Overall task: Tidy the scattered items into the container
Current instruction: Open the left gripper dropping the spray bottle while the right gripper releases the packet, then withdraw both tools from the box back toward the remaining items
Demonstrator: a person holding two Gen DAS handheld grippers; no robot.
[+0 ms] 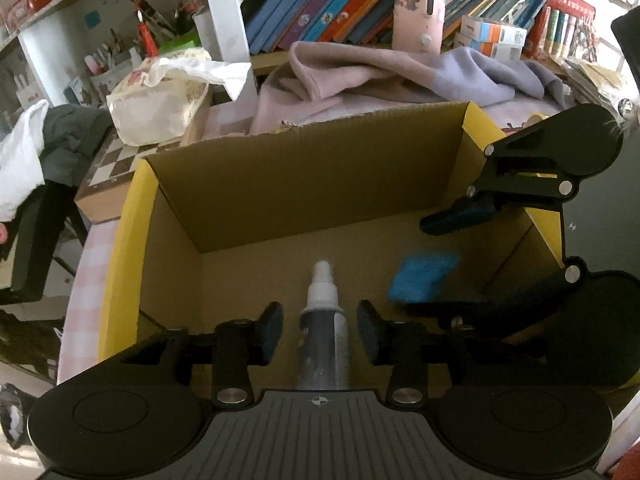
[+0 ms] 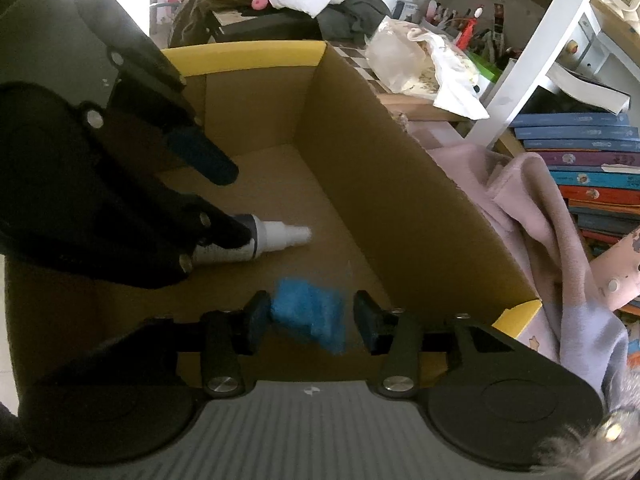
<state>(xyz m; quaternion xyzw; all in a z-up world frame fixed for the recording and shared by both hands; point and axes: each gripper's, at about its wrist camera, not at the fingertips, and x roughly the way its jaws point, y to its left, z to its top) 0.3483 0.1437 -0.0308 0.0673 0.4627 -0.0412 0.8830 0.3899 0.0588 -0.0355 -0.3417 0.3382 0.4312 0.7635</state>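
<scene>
While both grippers hang over the open brown cardboard box with yellow flap edges (image 1: 132, 216), two items are already inside its walls. The left gripper (image 1: 320, 330) has its jaws parted, and the grey spray bottle with a white nozzle cap (image 1: 323, 320) lies between the pads without visible contact on either side; the bottle appears to rest on the box floor, nozzle pointing away from the camera. The right gripper (image 2: 308, 320) likewise stands open, and the small blue fuzzy cloth piece (image 2: 310, 314) sits between its pads; the piece is blurred, so whether it has settled on the floor or is mid-drop cannot be told. Judged from this, both releases are effectively complete. What remains is unclear: no further loose items show on the surface beside the box, which is crowded by a pink and lilac blanket (image 1: 384, 76), a row of books (image 1: 332, 4) and a white plastic bag (image 1: 160, 104).
</scene>
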